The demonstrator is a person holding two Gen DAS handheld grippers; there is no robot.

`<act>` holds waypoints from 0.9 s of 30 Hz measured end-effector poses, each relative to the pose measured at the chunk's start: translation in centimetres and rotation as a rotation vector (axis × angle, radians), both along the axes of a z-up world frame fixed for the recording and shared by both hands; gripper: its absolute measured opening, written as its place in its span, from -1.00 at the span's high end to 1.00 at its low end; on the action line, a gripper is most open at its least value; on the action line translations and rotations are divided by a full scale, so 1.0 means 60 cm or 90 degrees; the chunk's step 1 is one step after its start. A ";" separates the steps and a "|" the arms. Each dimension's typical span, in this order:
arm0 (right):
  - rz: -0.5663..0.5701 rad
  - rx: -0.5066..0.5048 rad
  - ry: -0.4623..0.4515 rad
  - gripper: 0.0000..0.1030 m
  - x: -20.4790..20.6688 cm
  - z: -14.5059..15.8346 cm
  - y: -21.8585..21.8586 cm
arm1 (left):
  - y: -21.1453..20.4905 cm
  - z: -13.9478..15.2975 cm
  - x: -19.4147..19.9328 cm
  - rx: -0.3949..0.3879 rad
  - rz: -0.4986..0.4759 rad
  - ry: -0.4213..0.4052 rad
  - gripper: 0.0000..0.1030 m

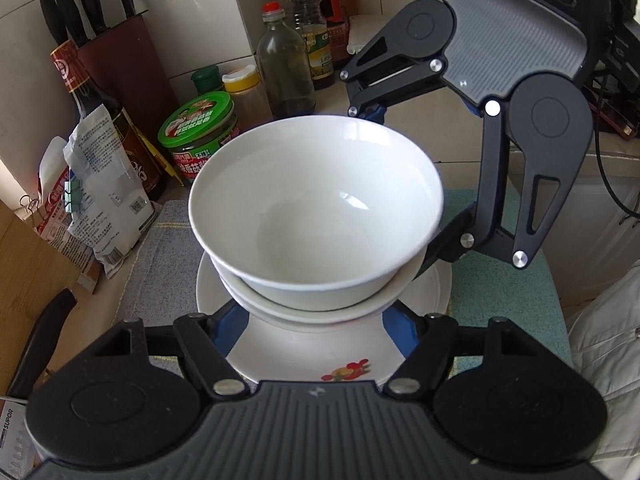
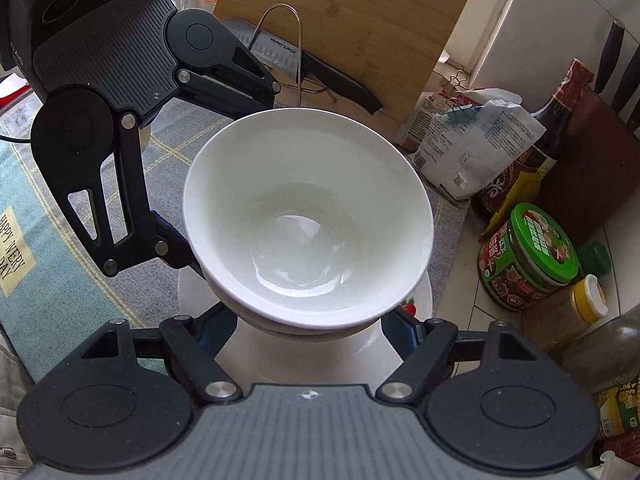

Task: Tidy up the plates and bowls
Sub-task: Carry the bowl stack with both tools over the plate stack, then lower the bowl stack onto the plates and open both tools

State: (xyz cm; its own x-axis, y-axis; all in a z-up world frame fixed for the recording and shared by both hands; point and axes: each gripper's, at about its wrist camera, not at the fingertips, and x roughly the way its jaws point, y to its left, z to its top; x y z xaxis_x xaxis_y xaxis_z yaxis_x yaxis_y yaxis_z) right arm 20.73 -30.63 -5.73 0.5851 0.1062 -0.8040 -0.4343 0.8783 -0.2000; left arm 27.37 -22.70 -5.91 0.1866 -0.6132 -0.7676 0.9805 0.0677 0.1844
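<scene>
Left wrist: jars (image 1: 200, 136) behind bowl (image 1: 316, 208).

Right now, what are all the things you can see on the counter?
bowls: two, white, nested on the plate
plate: one, white with a fruit print, under the bowls
towel: one, grey and teal, under the plate
green-lidded jar: one, left of the bowls
bottles: several, clear and dark, by the tiled wall
knife block: one, dark red, back left
bags: a few, white, clipped
cutting board: one, wooden, with a knife leaning on it
left hand-held gripper: black, closed on the bowls
right hand-held gripper: black, around the bowls
</scene>
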 end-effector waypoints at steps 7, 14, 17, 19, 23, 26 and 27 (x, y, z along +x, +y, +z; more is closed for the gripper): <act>-0.004 0.004 0.012 -0.61 0.017 -0.015 -0.016 | -0.013 -0.020 0.018 0.009 0.007 0.014 -0.42; 0.000 0.005 0.018 -0.61 0.031 -0.020 -0.024 | -0.014 -0.024 0.028 0.005 0.018 0.031 -0.42; 0.004 0.003 0.020 -0.61 0.032 -0.020 -0.023 | -0.014 -0.024 0.030 0.006 0.019 0.038 -0.42; 0.006 0.001 0.020 -0.61 0.032 -0.020 -0.022 | -0.015 -0.025 0.032 0.005 0.020 0.043 -0.42; 0.010 -0.001 0.020 -0.61 0.032 -0.019 -0.019 | -0.012 -0.027 0.035 -0.001 0.028 0.059 -0.42; 0.008 0.000 0.020 -0.61 0.032 -0.019 -0.019 | -0.012 -0.027 0.034 -0.005 0.032 0.060 -0.43; 0.008 0.000 0.019 -0.61 0.031 -0.019 -0.019 | -0.011 -0.027 0.033 -0.006 0.032 0.058 -0.44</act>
State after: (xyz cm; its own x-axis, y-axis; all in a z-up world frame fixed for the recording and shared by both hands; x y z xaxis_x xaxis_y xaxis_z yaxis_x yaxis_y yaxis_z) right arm 22.59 -31.76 -6.86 0.5591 0.1131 -0.8214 -0.4507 0.8730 -0.1866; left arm 29.35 -23.38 -7.56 0.1477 -0.6120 -0.7770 0.9884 0.1186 0.0945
